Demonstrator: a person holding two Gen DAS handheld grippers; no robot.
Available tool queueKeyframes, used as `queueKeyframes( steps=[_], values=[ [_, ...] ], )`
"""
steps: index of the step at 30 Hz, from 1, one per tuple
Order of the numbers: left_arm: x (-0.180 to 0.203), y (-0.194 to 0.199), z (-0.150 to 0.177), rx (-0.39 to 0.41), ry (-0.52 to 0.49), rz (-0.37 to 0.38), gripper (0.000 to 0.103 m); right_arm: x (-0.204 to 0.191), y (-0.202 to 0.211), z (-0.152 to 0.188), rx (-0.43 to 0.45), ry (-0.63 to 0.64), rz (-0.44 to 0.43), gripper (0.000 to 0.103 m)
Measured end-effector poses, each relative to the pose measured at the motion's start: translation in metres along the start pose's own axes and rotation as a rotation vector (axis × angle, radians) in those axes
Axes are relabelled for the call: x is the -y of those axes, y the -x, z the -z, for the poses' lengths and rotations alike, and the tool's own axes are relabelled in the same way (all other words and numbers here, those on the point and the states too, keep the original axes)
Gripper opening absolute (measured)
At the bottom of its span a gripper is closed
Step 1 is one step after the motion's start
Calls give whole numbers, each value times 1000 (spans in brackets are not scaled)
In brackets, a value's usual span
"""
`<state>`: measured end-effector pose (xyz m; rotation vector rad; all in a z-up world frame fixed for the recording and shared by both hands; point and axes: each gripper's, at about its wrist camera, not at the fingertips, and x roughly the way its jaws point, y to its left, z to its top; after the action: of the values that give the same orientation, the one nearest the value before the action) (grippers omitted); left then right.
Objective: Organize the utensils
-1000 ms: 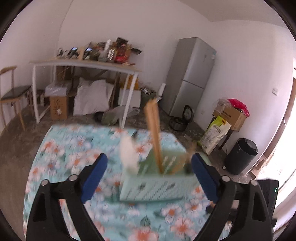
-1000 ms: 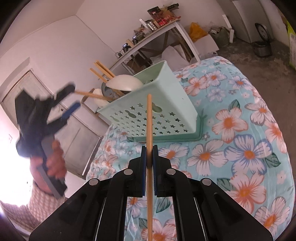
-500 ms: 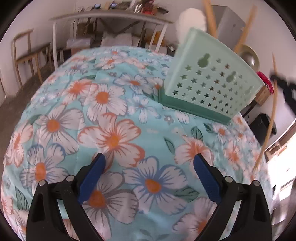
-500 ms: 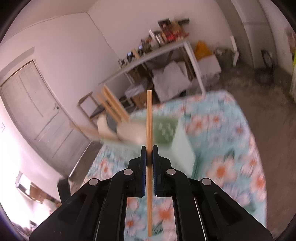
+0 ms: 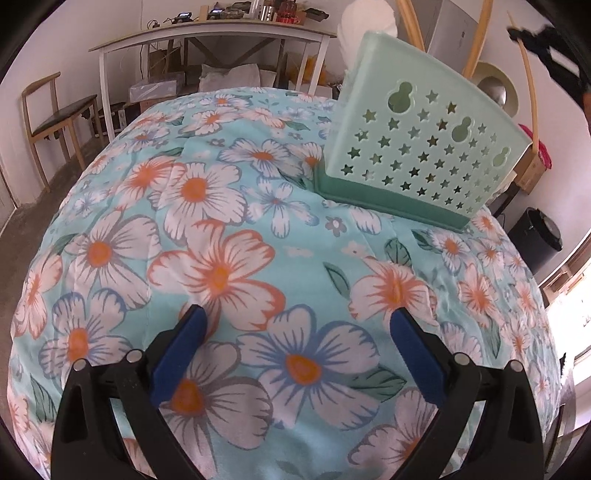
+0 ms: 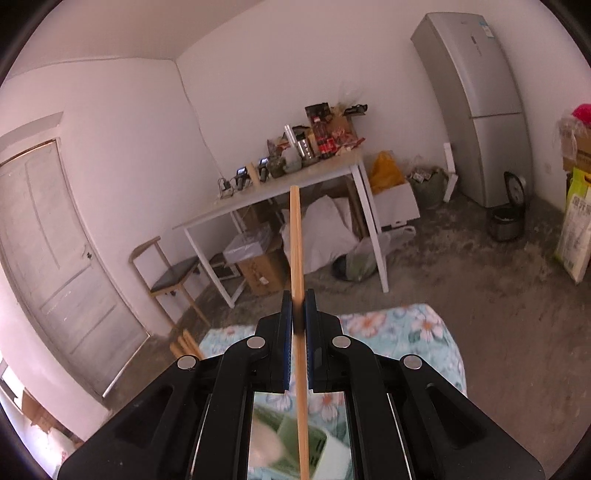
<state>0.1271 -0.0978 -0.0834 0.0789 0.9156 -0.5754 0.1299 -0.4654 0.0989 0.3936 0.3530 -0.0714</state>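
A pale green perforated utensil holder [image 5: 417,147] stands on the floral tablecloth [image 5: 221,258]. Wooden chopsticks [image 5: 476,40], a white spoon [image 5: 365,18] and a metal ladle [image 5: 495,85] stick up from it. My left gripper [image 5: 295,343] hangs open low over the cloth, in front of the holder, with nothing between its blue pads. My right gripper [image 6: 298,314] is shut on a single wooden chopstick [image 6: 296,240], held upright above the holder [image 6: 306,443], which shows blurred below. In the left wrist view that chopstick [image 5: 530,85] reaches down by the holder's right rim.
Beyond the table stand a white desk [image 6: 295,188] piled with clutter, a wooden chair [image 6: 166,273], boxes and bags under the desk, a grey fridge [image 6: 480,103], a rice cooker [image 6: 508,221] and a black bin [image 5: 535,240]. A door [image 6: 55,258] is at the left.
My left gripper has sunk and tipped down toward the cloth in front of the holder. My right gripper has risen with the chopstick from beside the holder to above it.
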Motion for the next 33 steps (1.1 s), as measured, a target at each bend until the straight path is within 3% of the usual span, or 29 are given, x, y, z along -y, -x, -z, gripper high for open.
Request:
queueKeyframes(
  steps=[10,21,24,27,33],
  values=[
    [12,-9,-1,-20,-40,-51,97,-3,-11,-12,11,25,-8,5],
    [14,-11,-1,-26,-54,-72,97,7,-17,24,-85,2,5,5],
    [16,-12,-1,-27,-55,-75,97,5,-14,38,-125,2,-3,10],
    [15,-11,-1,-26,-55,-74,97,5,-5,60,-165,-12,-18,27],
    [12,-6,-1,-15,-39,-49,97,-3,30,129,-257,-30,-32,51]
  ],
)
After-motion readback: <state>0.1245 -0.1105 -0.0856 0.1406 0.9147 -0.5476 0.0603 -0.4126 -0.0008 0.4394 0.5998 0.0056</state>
